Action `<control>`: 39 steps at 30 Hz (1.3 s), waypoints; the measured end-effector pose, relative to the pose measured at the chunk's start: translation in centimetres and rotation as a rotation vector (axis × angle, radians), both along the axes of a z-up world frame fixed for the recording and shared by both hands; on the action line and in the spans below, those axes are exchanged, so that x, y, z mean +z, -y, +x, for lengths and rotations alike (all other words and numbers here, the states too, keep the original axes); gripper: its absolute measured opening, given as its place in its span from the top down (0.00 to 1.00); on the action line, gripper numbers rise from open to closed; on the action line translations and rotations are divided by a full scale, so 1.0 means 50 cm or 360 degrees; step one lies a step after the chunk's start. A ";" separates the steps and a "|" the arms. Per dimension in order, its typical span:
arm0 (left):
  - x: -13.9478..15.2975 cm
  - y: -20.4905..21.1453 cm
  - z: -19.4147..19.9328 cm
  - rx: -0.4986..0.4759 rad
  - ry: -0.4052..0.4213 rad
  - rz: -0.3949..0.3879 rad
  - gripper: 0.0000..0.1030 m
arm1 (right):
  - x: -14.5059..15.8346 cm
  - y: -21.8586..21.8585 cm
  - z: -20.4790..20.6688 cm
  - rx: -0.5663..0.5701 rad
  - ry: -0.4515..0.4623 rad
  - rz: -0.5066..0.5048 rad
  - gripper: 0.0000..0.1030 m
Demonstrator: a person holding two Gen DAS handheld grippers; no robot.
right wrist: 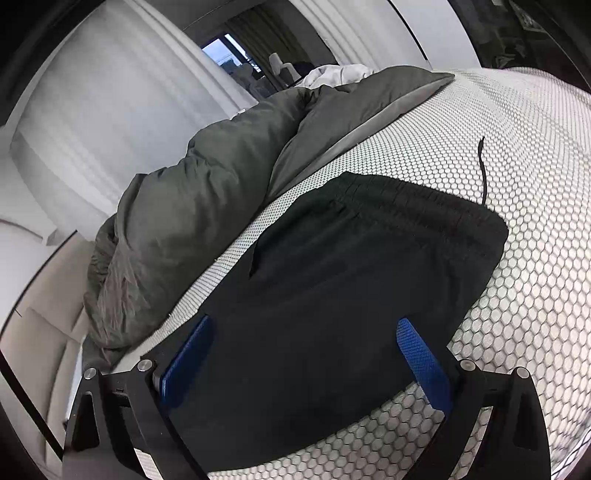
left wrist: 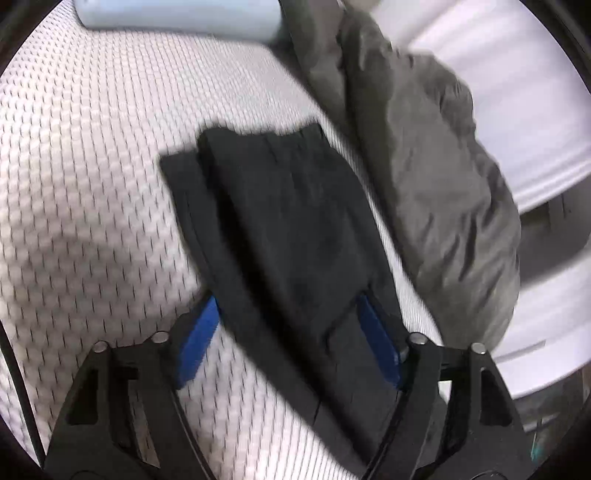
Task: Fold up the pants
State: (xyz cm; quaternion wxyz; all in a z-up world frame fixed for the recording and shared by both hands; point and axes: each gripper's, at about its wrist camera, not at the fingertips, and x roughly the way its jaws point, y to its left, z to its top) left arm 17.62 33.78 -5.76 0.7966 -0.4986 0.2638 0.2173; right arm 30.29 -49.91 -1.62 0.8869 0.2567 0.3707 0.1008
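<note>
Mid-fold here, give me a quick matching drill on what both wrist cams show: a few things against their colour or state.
Things:
1. pants
2. duvet
3. mattress cover
4. right gripper

States:
A. white, honeycomb pattern
B. jaws open, blue pads either side of the dark fabric
C. grey, bunched at the bed's edge
D. black, lying flat, drawstring trailing out

Pairs: 1-D, 2-C, 3-A, 4-B

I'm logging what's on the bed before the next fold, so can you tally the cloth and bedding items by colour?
Black: 1, the pants
Grey: 1, the bunched duvet
Pale blue: 1, the pillow
White: 1, the crumpled cloth behind the duvet
Total: 4, all on or at the edge of the honeycomb-patterned mattress
</note>
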 end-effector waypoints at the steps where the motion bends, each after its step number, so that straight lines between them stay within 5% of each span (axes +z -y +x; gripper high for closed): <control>1: -0.001 -0.012 0.000 0.0041 0.0008 0.0009 0.43 | 0.002 0.005 -0.004 0.0001 0.0004 -0.0013 0.02; 3: -0.006 -0.036 0.001 0.0095 0.0010 0.0017 0.81 | -0.001 0.027 0.000 0.0013 -0.0004 -0.0047 0.02; 6: -0.018 -0.062 -0.009 0.0140 0.0009 0.0017 0.98 | -0.005 0.068 0.005 -0.0021 -0.0036 -0.0060 0.02; 11: 0.034 -0.064 -0.098 0.0253 0.0079 0.0172 0.99 | -0.021 0.124 -0.002 -0.0109 -0.0119 -0.0061 0.02; 14: 0.052 -0.065 -0.144 0.0353 0.0004 0.0261 0.99 | -0.026 0.153 -0.007 -0.0148 -0.0137 -0.0022 0.02; 17: 0.032 -0.091 -0.178 0.0414 -0.0094 0.0208 0.99 | -0.036 0.174 -0.003 -0.0155 -0.0166 0.0041 0.02; 25: 0.022 -0.089 -0.173 0.0423 -0.0102 0.0162 0.99 | -0.074 0.186 0.046 -0.0113 -0.0177 0.0167 0.03; 26: 0.014 -0.093 -0.160 0.0424 -0.0108 0.0157 0.99 | -0.082 0.184 0.065 -0.0122 -0.0185 0.0131 0.07; 28: 0.006 -0.092 -0.155 0.0423 -0.0120 0.0149 0.99 | -0.099 0.181 0.091 -0.0121 -0.0232 0.0112 0.36; 29: 0.002 -0.093 -0.153 0.0424 -0.0125 0.0141 0.99 | -0.112 0.176 0.108 -0.0091 -0.0275 0.0133 0.64; 30: 0.000 -0.093 -0.153 0.0426 -0.0124 0.0133 0.99 | -0.116 0.175 0.109 -0.0082 -0.0285 0.0140 0.74; 32: -0.004 -0.092 -0.153 0.0432 -0.0122 0.0129 0.98 | -0.094 0.173 0.095 -0.0083 -0.0224 0.0085 0.83; 36: -0.011 -0.087 -0.149 0.0416 -0.0129 0.0123 0.98 | -0.041 0.182 0.045 -0.0129 -0.0147 -0.0097 0.84; 39: -0.015 -0.090 -0.143 0.0415 -0.0149 0.0124 0.98 | -0.063 0.174 0.046 -0.0168 -0.0248 -0.0216 0.84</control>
